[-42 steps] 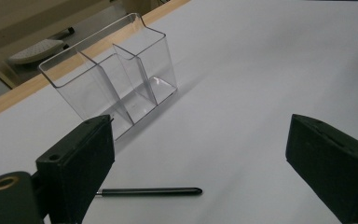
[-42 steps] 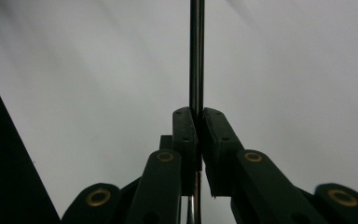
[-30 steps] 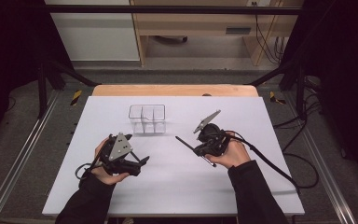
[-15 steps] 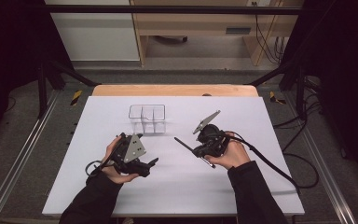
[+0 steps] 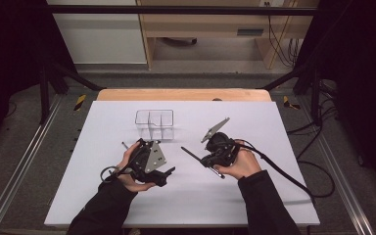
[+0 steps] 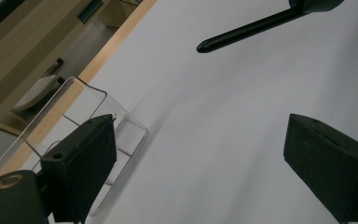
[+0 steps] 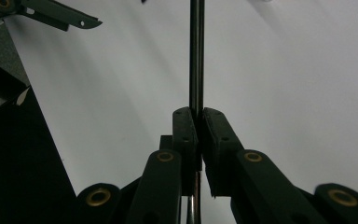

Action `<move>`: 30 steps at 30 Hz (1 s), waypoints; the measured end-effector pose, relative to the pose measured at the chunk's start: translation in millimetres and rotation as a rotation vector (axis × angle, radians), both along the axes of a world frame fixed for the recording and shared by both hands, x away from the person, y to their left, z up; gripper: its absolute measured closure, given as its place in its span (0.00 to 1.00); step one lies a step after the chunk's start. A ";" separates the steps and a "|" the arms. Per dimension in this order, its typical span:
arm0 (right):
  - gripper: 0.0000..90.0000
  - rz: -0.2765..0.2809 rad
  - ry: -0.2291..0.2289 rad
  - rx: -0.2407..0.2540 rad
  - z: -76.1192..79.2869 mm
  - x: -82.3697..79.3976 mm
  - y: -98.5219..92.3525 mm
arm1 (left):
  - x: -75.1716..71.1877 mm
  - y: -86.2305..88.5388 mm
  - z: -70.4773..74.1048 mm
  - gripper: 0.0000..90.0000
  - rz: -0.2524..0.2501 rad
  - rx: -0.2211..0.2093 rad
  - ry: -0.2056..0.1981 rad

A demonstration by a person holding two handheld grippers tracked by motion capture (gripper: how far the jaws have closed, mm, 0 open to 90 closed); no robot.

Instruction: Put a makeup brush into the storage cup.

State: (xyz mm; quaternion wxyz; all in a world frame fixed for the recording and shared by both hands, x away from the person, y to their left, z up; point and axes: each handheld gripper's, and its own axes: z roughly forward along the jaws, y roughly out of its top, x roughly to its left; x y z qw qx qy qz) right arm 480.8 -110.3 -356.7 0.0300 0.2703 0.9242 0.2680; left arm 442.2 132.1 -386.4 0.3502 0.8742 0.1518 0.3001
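Note:
My right gripper is shut on a thin black rod, which sticks out of the jaws on both sides and points left across the white table. My left gripper is held just left of the rod's tip, its jaws wide apart with nothing between them. In the left gripper view the rod's rounded tip hangs above the table ahead of those jaws. A clear plastic box with compartments stands behind the left gripper.
A small dark pin-like piece lies on the table left of my left hand. The table's wooden back edge runs behind the box. A cable trails from the right gripper off the right side.
My left hand has carried its open gripper to the right, closer to the rod's tip. The right gripper and the rod have stayed put.

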 end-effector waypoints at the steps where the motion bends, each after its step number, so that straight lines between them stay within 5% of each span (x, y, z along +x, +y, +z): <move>1: 0.94 0.001 0.001 -0.001 -0.1 0.0 0.0 | -0.4 -1.5 -0.1 0.10 -0.003 0.007 -0.004; 21: 0.94 0.029 0.014 -0.002 4.1 -4.0 2.5 | -4.4 -33.8 3.7 0.13 -0.079 0.103 -0.062; 30: 0.94 0.039 0.026 -0.005 3.9 -5.1 3.8 | -7.3 -39.8 0.2 0.16 -0.070 0.152 -0.106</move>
